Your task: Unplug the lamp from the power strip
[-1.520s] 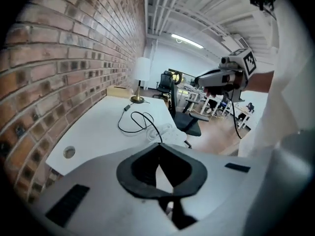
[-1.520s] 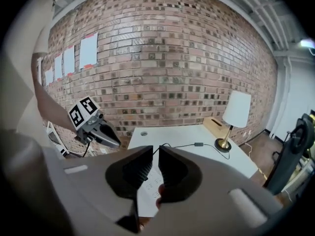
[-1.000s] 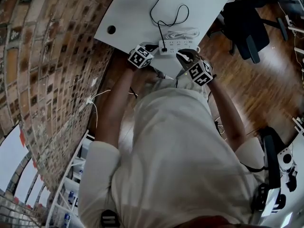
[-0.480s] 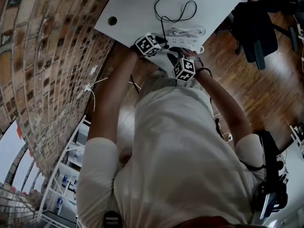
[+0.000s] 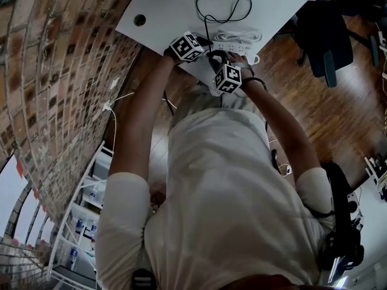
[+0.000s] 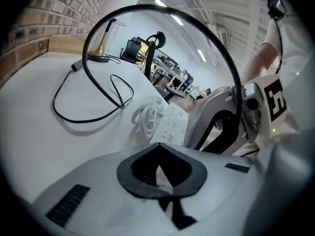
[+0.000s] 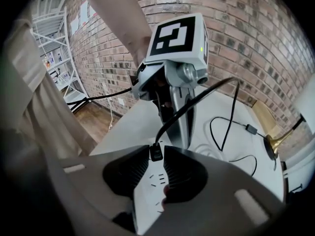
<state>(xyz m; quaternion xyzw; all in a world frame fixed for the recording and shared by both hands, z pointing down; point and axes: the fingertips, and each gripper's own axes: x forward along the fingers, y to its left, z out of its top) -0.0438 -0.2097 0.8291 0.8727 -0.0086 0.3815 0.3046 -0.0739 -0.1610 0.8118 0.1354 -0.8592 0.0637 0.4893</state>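
**Right gripper view: jaws around the plug**

The right gripper [image 7: 157,150] has its jaws partly apart, and they have just been opening. The small black plug [image 7: 156,155] stands right between the two tips. It is stuck in the white power strip [image 7: 150,191] that lies under the jaws. I cannot tell if the pads touch the plug. The black cord [image 7: 177,116] goes up and away from the plug.

In the left gripper view, the left gripper [image 6: 160,145] has its jaws together at the tips and holds nothing (only a bit of white shows through the hole between the pads). In the head view it points down at the left end of the power strip, close to the right gripper.

A white cord [image 6: 146,116] lies rolled up just beside the strip. The lamp [image 6: 100,57] stands on its gold foot at the far side of the white surface [image 6: 39,132], well apart from the strip. A brick wall [image 7: 246,33] runs along one side of the surface.
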